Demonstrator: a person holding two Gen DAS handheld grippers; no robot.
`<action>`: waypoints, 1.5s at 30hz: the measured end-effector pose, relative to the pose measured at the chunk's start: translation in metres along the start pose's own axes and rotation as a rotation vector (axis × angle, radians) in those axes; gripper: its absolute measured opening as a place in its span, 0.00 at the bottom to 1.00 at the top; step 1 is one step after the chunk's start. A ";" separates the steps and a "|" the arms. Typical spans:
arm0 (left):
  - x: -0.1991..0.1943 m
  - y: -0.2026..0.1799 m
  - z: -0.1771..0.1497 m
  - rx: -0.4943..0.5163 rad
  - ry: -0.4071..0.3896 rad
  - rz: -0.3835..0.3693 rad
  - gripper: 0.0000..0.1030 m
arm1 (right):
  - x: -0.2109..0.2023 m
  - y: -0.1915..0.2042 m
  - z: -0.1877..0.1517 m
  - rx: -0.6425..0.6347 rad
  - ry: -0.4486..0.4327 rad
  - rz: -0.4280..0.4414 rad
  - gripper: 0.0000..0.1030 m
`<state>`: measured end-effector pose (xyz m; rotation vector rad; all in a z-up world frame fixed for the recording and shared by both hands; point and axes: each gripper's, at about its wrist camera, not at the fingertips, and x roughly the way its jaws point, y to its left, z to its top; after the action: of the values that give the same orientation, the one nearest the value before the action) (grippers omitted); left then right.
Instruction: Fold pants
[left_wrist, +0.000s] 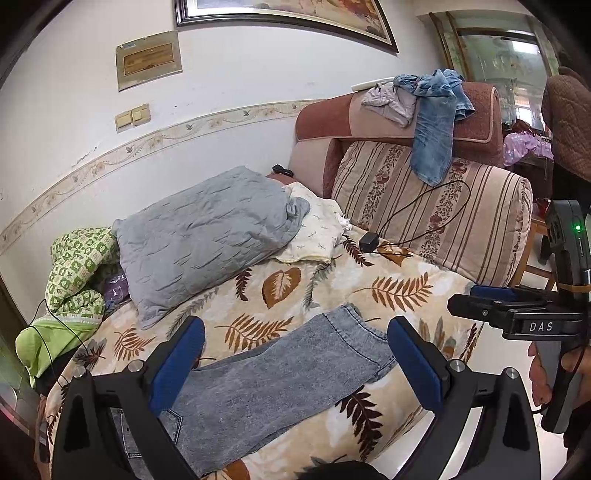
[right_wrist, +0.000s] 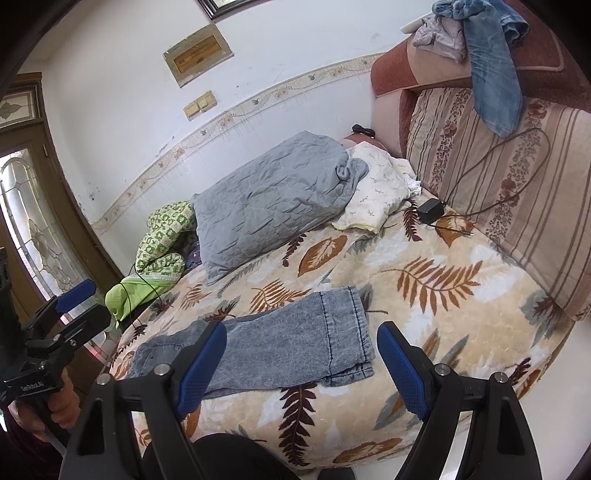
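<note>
Poised above the near edge of the bed: left gripper (left_wrist: 295, 354), blue pads spread wide with nothing between them, and right gripper (right_wrist: 301, 363), likewise wide open and empty. Seen from the side in the left wrist view, that same right tool, gripped in a hand (left_wrist: 546, 365) off the bed's edge. Spread just beyond the fingertips, on a leaf-print blanket (right_wrist: 424, 258): grey jeans (right_wrist: 288, 350), lying flat with legs stacked one on the other, hems toward the right gripper, waist and pocket end toward the left gripper (left_wrist: 147, 428). Judged to be at the lengthwise stage, legs already doubled, no cross fold made yet. Called for next, by the look of it: a lowering of each gripper onto the cloth, a pinch through both layers at the hem corners, and a carry toward the waist without dragging the lower layer. Farther back, a rumpled grey pillow (left_wrist: 207, 236), a green patterned quilt (left_wrist: 77, 266) at the far left, a black charger (right_wrist: 430, 211) with its trailing cable, and blue denim (left_wrist: 436, 122) draped over the striped sofa back (left_wrist: 480, 218).
</note>
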<state>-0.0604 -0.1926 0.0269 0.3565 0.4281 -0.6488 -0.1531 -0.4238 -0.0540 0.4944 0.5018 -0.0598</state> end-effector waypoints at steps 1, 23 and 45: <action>0.002 0.001 -0.001 -0.001 0.005 0.002 0.96 | 0.002 -0.001 -0.001 0.006 0.008 0.000 0.83; 0.055 0.053 -0.044 -0.099 0.163 0.120 0.96 | 0.064 0.001 -0.027 0.018 0.181 0.012 0.83; 0.068 0.070 -0.053 -0.135 0.190 0.139 0.96 | 0.094 0.011 -0.047 0.004 0.270 0.018 0.83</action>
<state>0.0189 -0.1510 -0.0386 0.3177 0.6201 -0.4498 -0.0897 -0.3856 -0.1300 0.5140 0.7621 0.0235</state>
